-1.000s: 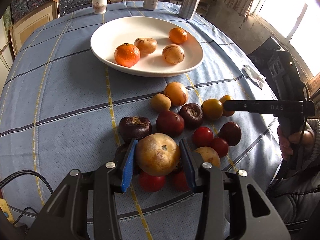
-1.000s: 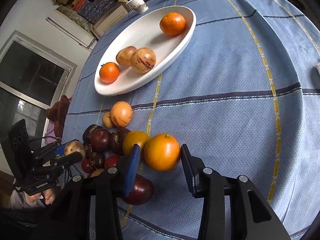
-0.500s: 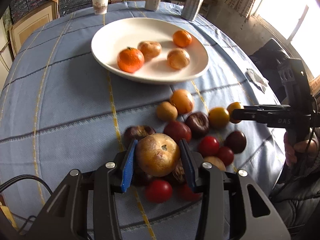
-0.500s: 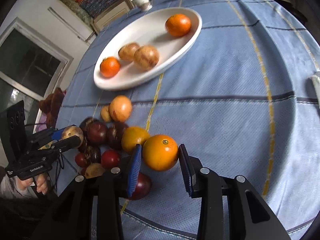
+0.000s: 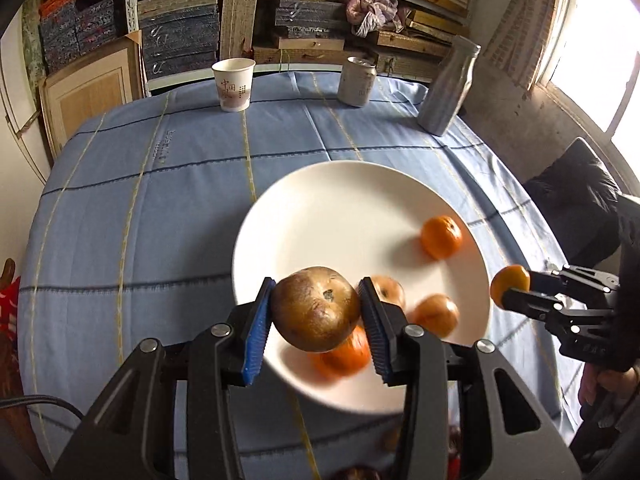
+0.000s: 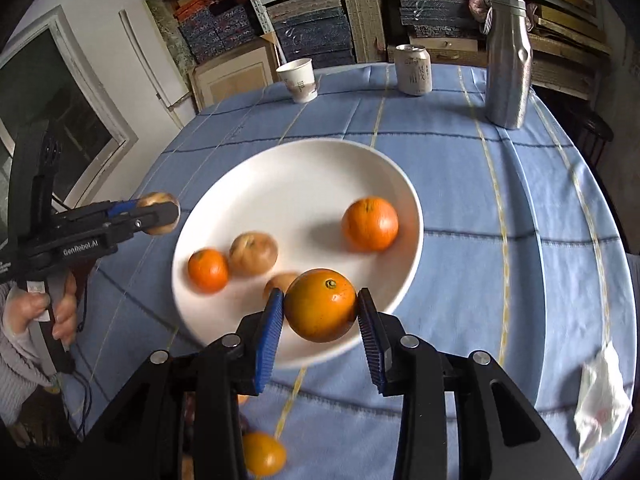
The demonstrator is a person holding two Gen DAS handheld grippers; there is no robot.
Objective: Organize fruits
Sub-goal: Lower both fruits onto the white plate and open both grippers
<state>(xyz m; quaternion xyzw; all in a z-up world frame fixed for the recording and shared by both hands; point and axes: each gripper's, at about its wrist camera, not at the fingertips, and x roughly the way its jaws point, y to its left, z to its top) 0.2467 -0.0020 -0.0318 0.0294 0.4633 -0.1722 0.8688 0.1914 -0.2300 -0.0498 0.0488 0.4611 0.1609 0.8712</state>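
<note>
My left gripper [image 5: 316, 310] is shut on a brown-yellow round fruit [image 5: 316, 308] and holds it above the near rim of the white plate [image 5: 320, 208]. My right gripper [image 6: 320, 306] is shut on an orange [image 6: 320, 304], also over the plate's [image 6: 296, 184] near edge. On the plate lie two oranges [image 6: 370, 223] [image 6: 208, 270] and two pale brown fruits [image 6: 254, 253]. In the right wrist view the left gripper [image 6: 158, 214] shows at the left with its fruit; in the left wrist view the right gripper [image 5: 510, 284] shows at the right with its orange.
At the table's far edge stand a paper cup [image 5: 234, 84], a can [image 5: 358, 80] and a metal bottle [image 5: 450, 86]. A crumpled tissue [image 6: 600, 400] lies at the right. A loose orange fruit [image 6: 262, 454] lies on the blue cloth near me. Shelves of boards stand behind the table.
Both grippers have risen and moved forward from the fruit pile to the plate, each still holding its fruit. The pile has dropped almost out of view below.
</note>
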